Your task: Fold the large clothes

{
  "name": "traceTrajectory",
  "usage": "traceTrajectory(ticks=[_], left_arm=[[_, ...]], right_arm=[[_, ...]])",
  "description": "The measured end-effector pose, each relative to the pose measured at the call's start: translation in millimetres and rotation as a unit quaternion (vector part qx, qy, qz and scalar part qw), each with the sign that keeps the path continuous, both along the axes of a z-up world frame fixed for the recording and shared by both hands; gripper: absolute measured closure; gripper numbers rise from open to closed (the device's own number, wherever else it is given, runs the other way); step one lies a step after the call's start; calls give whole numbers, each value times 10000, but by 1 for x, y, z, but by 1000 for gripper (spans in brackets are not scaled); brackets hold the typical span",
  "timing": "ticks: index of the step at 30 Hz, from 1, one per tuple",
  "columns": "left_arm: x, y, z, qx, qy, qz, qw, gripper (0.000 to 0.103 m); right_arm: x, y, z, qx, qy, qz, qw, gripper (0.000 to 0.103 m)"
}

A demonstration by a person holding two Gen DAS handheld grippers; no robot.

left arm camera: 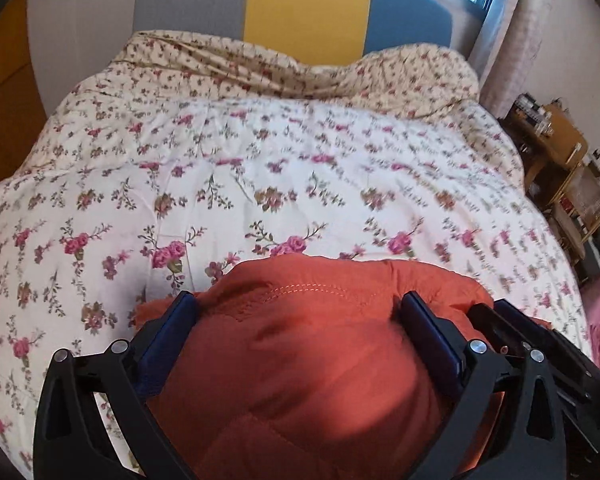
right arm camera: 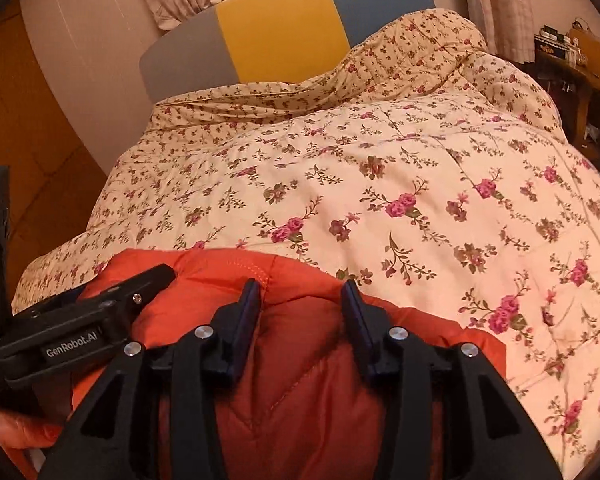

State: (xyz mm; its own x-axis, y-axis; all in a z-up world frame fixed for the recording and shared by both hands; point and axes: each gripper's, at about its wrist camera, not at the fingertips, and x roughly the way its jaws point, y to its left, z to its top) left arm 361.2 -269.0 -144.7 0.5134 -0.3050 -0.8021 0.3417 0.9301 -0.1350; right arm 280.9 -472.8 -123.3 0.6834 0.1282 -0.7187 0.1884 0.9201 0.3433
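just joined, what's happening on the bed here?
A person with a handheld gripper in each hand is folding an orange quilted jacket on a floral quilt. The left gripper stands wide open with a bunched mound of jacket between its fingers. The right gripper is part open over the jacket, pads apart from the fabric. Neither visibly clamps it.
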Motion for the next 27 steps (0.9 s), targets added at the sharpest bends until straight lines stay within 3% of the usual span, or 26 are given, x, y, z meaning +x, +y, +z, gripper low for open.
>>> traceTrajectory(ticks=[6, 10, 11, 13, 14, 20, 27], left_arm=[[17, -5, -17, 105, 166, 36, 9998, 3], [10, -3, -13, 55, 11, 29, 10000, 3], [6, 0, -10, -2, -66, 8, 10000, 3], [-6, 8, -1, -144, -221, -67, 9996, 3], [-14, 11, 3, -176, -314, -109, 9993, 3], [-75, 34, 33, -114, -647, -364, 9972, 3], [-96, 38, 12, -358, -1106, -347, 9926, 3]], right_arm=[[5, -2, -10, 30, -17, -112, 9999, 61], [-5, 0, -3, 18, -254, -67, 9997, 57], [-11, 1, 1, -20, -337, -60, 9994, 54], [-26, 5, 12, -213, -452, -133, 9987, 37], [-35, 6, 17, -322, -486, -185, 9981, 35], [-92, 11, 29, -354, -872, -332, 9950, 33], [-92, 12, 9, -344, -895, -381, 9947, 32]])
